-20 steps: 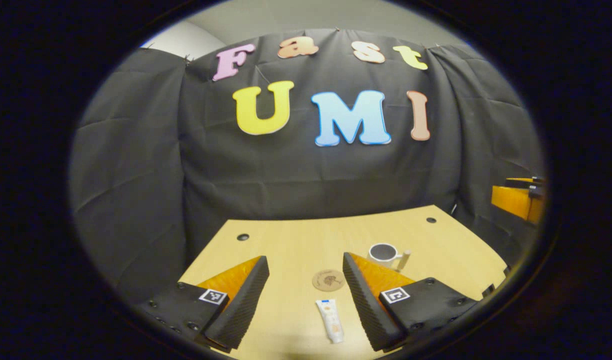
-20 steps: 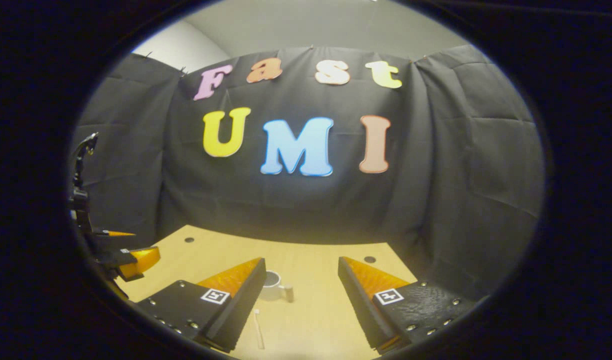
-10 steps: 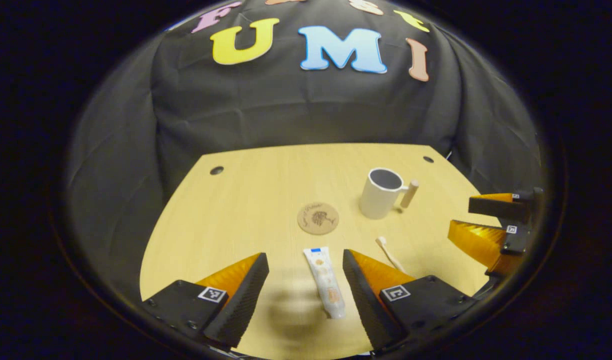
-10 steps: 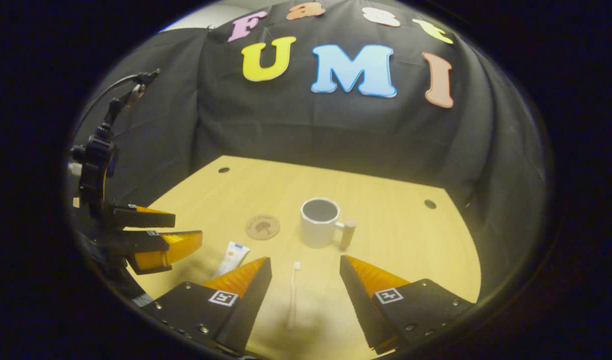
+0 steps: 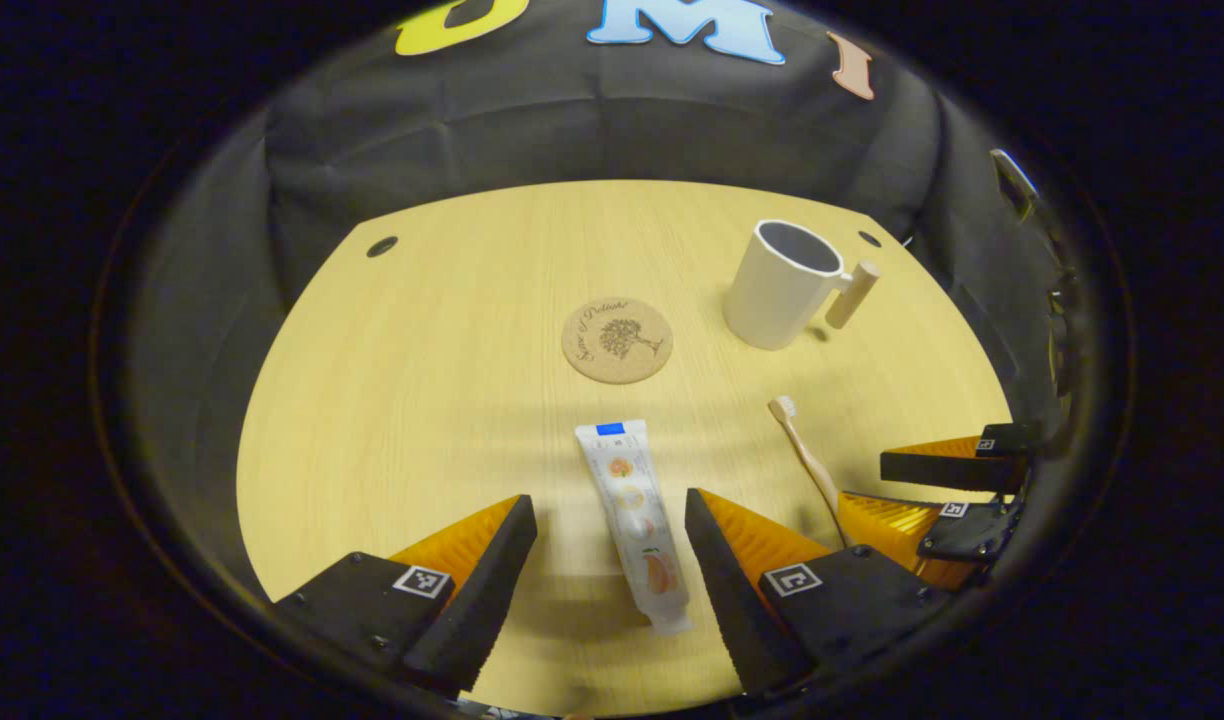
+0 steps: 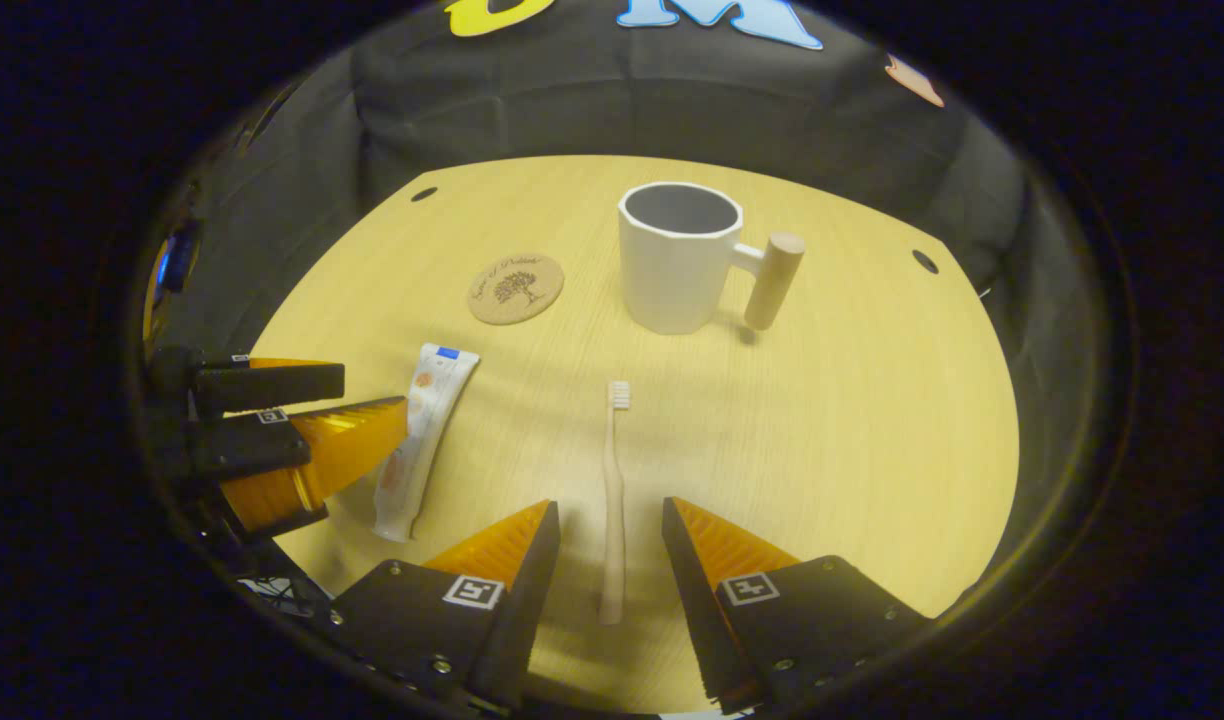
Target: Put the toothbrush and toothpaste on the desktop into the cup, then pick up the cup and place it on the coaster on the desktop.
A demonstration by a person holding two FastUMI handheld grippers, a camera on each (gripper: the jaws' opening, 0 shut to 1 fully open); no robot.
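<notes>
In the left gripper view, the left gripper is seen low over the desktop, fingers wide apart, w/ the toothpaste lying flat between them; contact w/ the tube cannot be told. The tube's flat end is pointed to the far side, toward the coaster, which is placed near the middle of the desktop. The cup is stood upright at the far right, apart from the coaster, its wooden handle turned to the right. The toothbrush is laid to the right of the tube, bristles at the far end.

In the right gripper view, the right gripper is also held apart, and the toothbrush handle is found between its fingers, not clamped. The cup is seen beyond the bristles, well apart.
</notes>
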